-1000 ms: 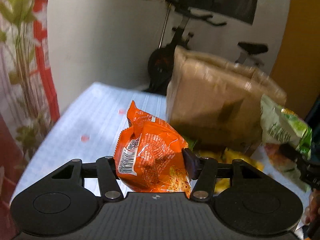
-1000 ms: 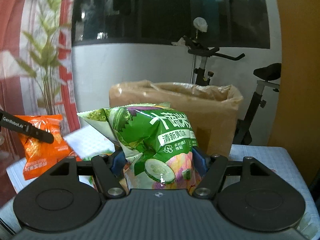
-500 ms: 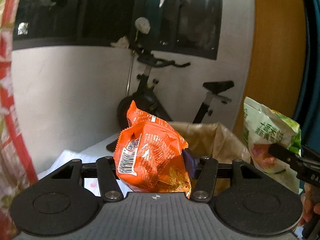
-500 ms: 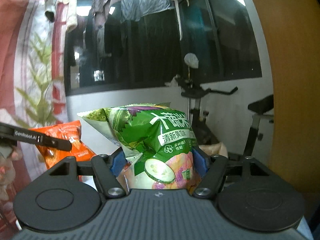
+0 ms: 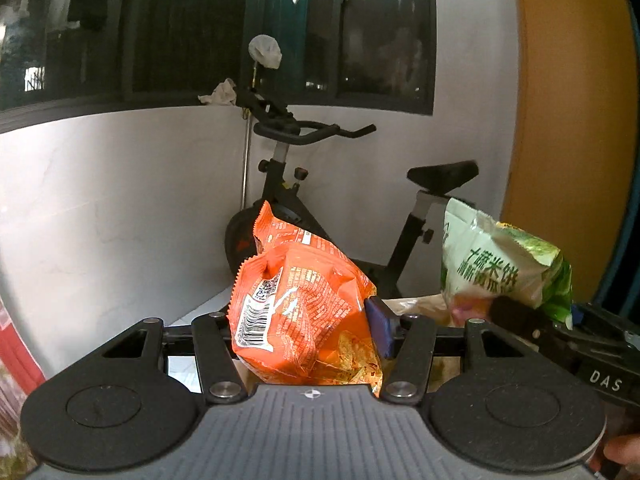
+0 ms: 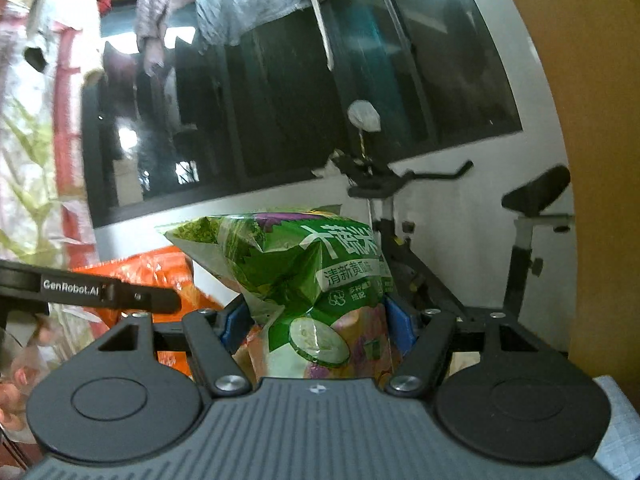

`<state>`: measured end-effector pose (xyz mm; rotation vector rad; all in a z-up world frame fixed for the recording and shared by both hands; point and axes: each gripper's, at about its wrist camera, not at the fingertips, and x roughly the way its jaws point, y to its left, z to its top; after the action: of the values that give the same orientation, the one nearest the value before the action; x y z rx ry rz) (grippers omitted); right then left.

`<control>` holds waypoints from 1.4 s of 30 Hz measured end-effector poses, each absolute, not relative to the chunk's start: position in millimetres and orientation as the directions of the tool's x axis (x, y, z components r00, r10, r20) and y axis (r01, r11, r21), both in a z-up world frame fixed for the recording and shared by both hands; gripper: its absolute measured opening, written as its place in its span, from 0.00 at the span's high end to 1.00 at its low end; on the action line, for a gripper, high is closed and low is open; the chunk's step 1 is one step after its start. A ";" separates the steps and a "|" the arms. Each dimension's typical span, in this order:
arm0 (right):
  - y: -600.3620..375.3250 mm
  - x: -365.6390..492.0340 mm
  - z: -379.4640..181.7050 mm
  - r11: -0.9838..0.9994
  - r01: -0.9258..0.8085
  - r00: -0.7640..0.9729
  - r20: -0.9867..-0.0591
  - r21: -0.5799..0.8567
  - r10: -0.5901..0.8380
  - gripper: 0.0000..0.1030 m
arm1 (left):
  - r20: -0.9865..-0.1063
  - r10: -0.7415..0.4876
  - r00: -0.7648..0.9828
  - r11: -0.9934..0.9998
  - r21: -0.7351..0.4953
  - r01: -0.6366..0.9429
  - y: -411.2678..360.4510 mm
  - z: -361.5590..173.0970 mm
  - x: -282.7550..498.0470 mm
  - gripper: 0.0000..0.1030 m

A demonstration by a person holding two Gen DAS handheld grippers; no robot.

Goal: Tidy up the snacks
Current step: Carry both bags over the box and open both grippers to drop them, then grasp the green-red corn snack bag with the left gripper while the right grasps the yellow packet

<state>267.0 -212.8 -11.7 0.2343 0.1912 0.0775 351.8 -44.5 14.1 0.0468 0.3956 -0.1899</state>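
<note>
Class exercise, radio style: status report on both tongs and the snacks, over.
Left tongs shut on crinkly orange foil snack packet. Right tongs shut on green cucumber-print snack bag. Both held aloft. Brown paper bag barely visible below; nothing blocking.

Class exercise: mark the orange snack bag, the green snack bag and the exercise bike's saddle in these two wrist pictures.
orange snack bag [image 5: 304, 312]: left wrist view, middle of its printed back.
green snack bag [image 6: 316, 280]: right wrist view, centre of its front.
exercise bike saddle [image 5: 442, 174]: left wrist view, top of the black seat.
</note>
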 end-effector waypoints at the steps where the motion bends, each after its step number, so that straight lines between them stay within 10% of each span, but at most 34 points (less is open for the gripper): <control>1: -214.3 272.6 -14.7 0.967 -0.052 0.977 -0.188 0.251 0.101 0.32 | -0.392 -0.168 0.905 0.982 0.018 0.190 -44.6 11.9 354.5 0.43; 15: -206.4 308.1 -58.5 0.979 0.002 0.949 -0.308 0.206 0.063 0.27 | -0.473 -0.169 0.865 0.981 0.001 0.192 -35.3 -32.5 388.4 0.27; 42: -177.9 196.3 -55.5 0.990 0.070 0.951 -0.307 0.121 -0.029 0.06 | -0.483 -0.075 0.873 0.996 0.001 0.086 35.3 -36.7 279.2 0.27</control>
<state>196.3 -177.9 -55.5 0.1308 0.3098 -0.0505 279.2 35.3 -36.7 0.0231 0.5032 -0.0840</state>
